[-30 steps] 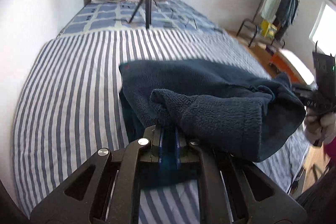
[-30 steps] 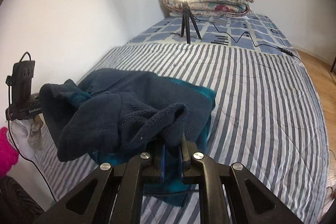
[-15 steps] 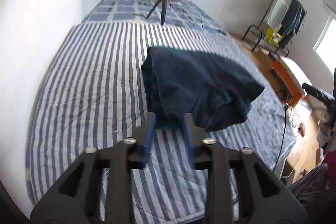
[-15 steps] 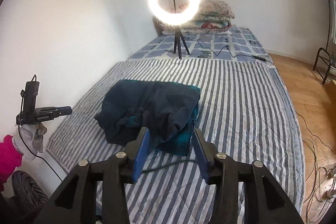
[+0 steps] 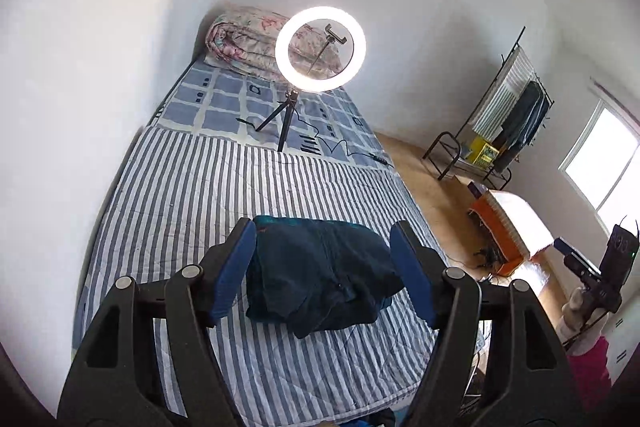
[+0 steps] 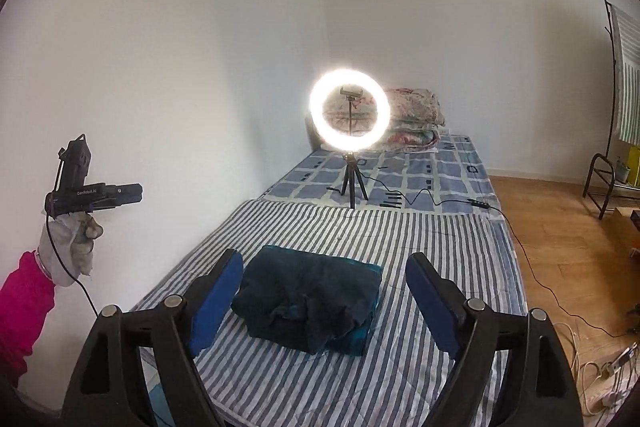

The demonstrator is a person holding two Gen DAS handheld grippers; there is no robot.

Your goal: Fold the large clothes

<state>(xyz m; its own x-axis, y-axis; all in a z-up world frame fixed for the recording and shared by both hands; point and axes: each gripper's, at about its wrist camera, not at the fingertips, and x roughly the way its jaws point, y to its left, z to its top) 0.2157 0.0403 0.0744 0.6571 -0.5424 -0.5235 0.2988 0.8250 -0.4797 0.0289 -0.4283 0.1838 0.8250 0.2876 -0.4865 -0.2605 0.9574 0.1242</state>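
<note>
A dark navy fleece garment point(image 5: 320, 275) lies folded in a thick bundle on the striped bedspread point(image 5: 192, 195); a teal layer shows under it point(image 6: 352, 337). My left gripper point(image 5: 324, 259) hangs well above the garment point(image 6: 308, 301), its jaws opening, nothing between the blue pads point(image 5: 234, 275). My right gripper point(image 6: 324, 291) is also raised over the bed, jaws opening and empty. In the right wrist view the left gripper point(image 6: 136, 193) shows at the far left, held by a gloved hand point(image 6: 70, 247) with a pink sleeve.
A lit ring light point(image 6: 350, 109) on a tripod stands mid-bed with its cable point(image 6: 516, 239) trailing to the floor. A folded floral quilt point(image 5: 244, 43) lies at the head. A clothes rack point(image 5: 508, 119) and an orange box point(image 5: 504, 227) stand on the wooden floor right of the bed.
Both grippers let go of the navy garment, opened wide and rose up and back from the bed. The garment dropped into a folded bundle on the bedspread.
</note>
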